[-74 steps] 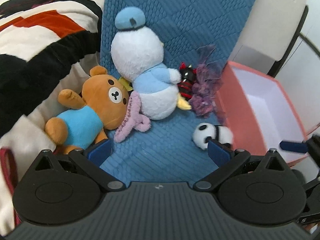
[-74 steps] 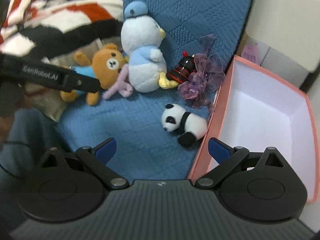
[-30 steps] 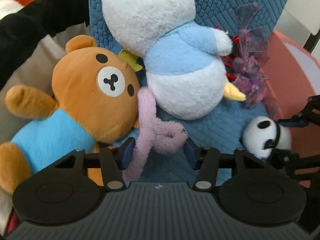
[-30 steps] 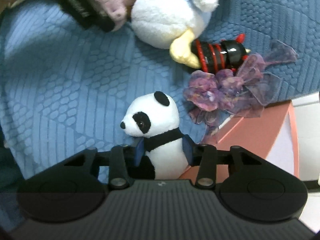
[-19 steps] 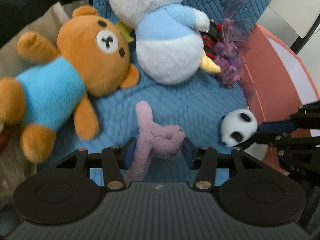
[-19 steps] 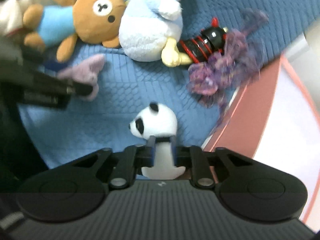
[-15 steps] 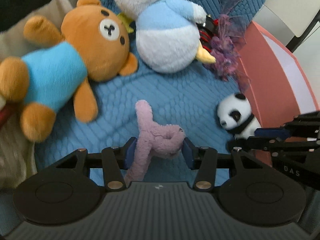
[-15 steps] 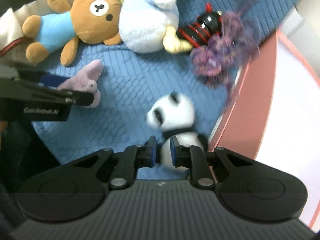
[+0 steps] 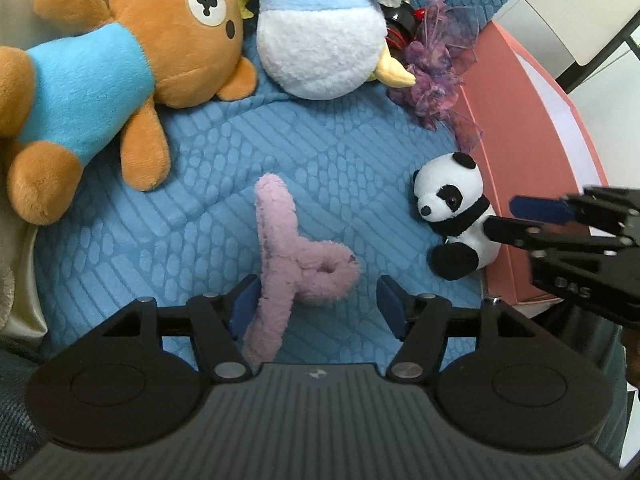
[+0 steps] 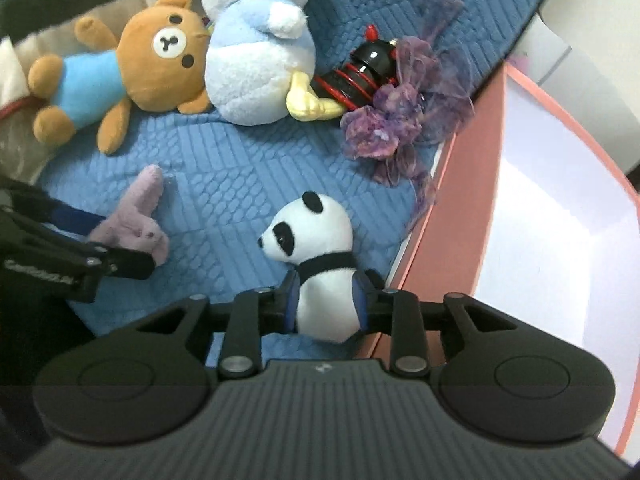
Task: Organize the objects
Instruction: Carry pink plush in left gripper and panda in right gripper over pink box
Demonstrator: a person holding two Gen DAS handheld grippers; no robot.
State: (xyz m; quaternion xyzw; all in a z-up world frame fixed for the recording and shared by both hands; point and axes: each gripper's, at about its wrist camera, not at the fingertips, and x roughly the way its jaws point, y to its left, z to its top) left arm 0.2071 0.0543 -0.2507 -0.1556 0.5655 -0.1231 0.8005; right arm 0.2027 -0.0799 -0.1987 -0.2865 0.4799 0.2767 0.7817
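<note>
Box (image 10: 560, 200) interior in right view only

panda (image 10: 320, 240): fluffy plush | bedspread (image 9: 320, 168): quilted cloth | doll (image 10: 360, 72): glossy

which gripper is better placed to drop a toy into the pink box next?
Right. The right gripper is shut on the panda, right beside the pink box. The left gripper stands open around the pink plush, farther from the box.
</note>
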